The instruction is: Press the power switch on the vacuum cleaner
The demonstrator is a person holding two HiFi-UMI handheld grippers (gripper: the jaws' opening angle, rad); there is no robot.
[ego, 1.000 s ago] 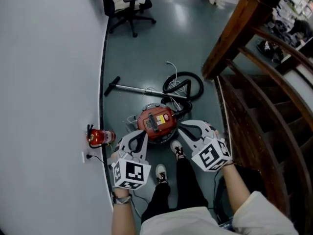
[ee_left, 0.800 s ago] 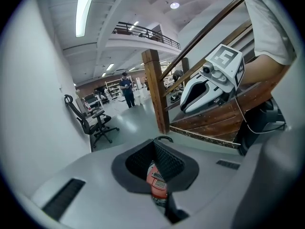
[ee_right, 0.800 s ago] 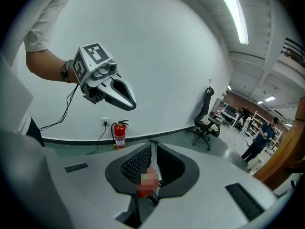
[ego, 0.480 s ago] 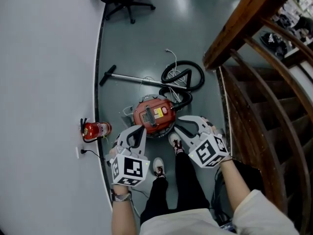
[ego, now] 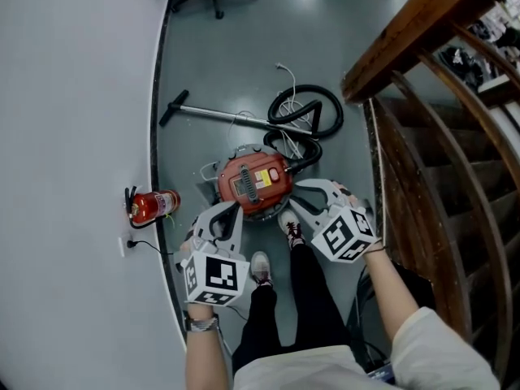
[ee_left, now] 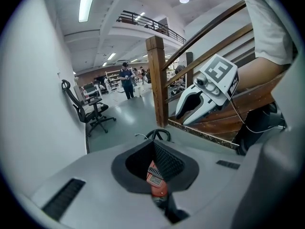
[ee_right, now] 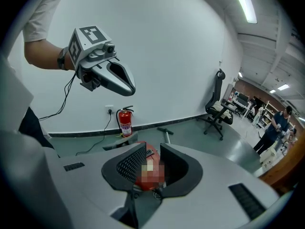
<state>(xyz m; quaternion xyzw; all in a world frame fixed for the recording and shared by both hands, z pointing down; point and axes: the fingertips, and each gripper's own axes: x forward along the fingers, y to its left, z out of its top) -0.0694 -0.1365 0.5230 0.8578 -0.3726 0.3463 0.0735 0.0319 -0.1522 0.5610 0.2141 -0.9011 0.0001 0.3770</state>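
Both claws have sunk toward the floor since a second ago, and the head view now has the round red canister vacuum cleaner sitting closer under them. It lies on the grey floor just ahead of the person's shoes, with its black coiled hose behind it and a red fire extinguisher off by the wall. The left claw hangs over the canister's near left edge and the right claw over its near right edge. Neither looks to be touching the lid yet. Over to the left gripper view: the tips meet at the front, closed on nothing, and the red lid shows through the slit behind them, well below. Now the right gripper view: its jaws are opening, about halfway apart, with nothing between the pads. The canister is framed in the gap beyond. Which panel on the lid is the power switch I can't make out. So this is approach only, I'd judge: the press itself is not yet made, and one tip has to come down on that switch.
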